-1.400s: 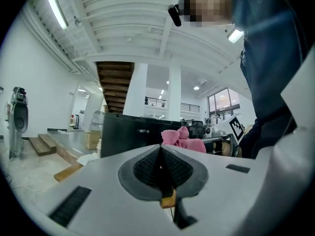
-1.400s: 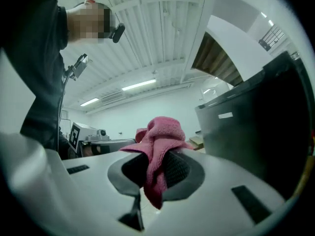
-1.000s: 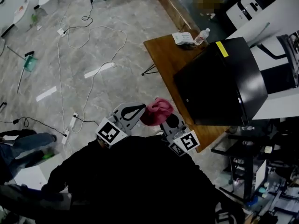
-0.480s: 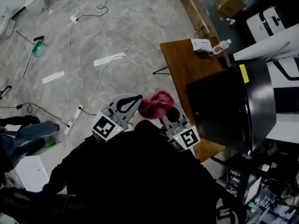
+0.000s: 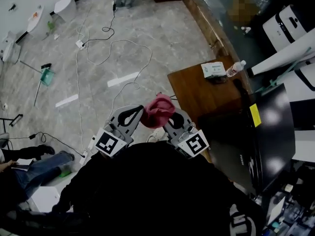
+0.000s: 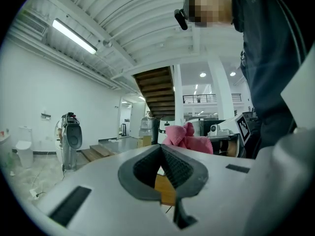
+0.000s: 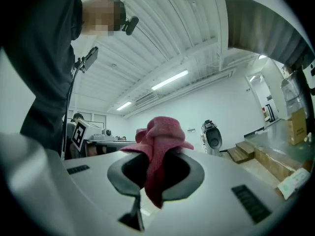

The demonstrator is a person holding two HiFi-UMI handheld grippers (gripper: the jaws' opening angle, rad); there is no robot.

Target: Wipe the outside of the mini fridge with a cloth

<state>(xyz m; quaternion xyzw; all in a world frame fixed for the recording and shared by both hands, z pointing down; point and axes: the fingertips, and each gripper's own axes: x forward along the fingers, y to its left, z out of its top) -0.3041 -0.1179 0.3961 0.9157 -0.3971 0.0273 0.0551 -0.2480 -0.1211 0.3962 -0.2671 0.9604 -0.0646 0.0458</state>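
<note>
The black mini fridge (image 5: 268, 136) stands on a wooden table (image 5: 197, 90) at the right of the head view. My right gripper (image 5: 166, 118) is shut on a pink-red cloth (image 5: 157, 110), held close to my body, left of the table and apart from the fridge. In the right gripper view the cloth (image 7: 158, 141) bunches up out of the jaws. My left gripper (image 5: 130, 116) hovers beside it, shut, with nothing between its black pads (image 6: 172, 166). From the left gripper view the cloth (image 6: 187, 137) shows just to the right.
A tissue box (image 5: 213, 70) and a plastic bottle (image 5: 237, 68) lie at the table's far end. White cables (image 5: 115, 53) and a power strip trail over the grey floor. A person's legs (image 5: 37, 162) are at the left. White machines (image 5: 290, 23) stand behind the fridge.
The head view has swung, so the fridge and table now sit further right and lower. Both grippers stay close together near my body, the right still holding the cloth.
</note>
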